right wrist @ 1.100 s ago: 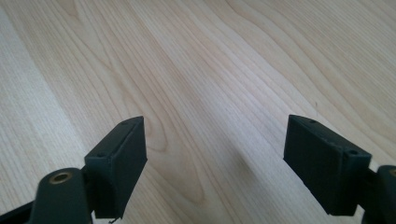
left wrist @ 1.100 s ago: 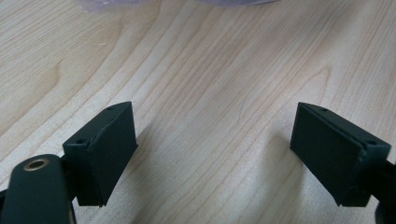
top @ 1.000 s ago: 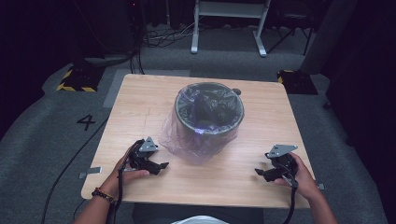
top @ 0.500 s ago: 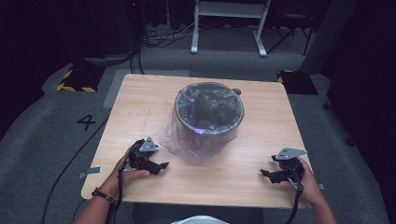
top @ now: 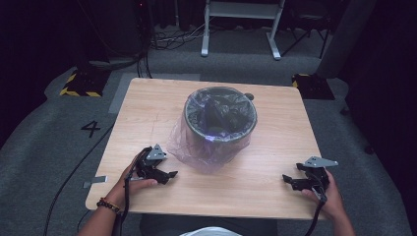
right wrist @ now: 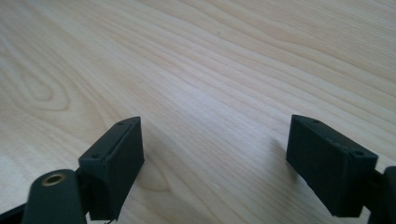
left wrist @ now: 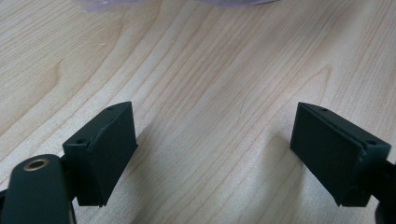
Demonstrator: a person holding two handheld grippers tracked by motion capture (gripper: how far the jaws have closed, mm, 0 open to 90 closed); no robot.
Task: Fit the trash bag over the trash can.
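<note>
A dark round bin (top: 221, 118) lined with a clear purple-tinted plastic bag (top: 196, 150) stands in the middle of the wooden table (top: 147, 108). My left gripper (top: 169, 174) rests on the table at the front left, just in front of the bag's loose edge, held by a hand. Its jaws stand wide open over bare wood (left wrist: 215, 154), and the bag's edge (left wrist: 112, 3) shows at the top of the left gripper view. My right gripper (top: 287, 181) lies at the front right, open, with bare wood (right wrist: 210, 154) between its jaws.
The table's front edge (top: 196, 212) runs close behind both hands. A grey carpet floor with a "4" mark (top: 91, 129) lies to the left. A white stand (top: 241, 24) and cables sit beyond the table's far side.
My right gripper has slid toward the front right corner of the table. The left gripper and the bin have stayed put.
</note>
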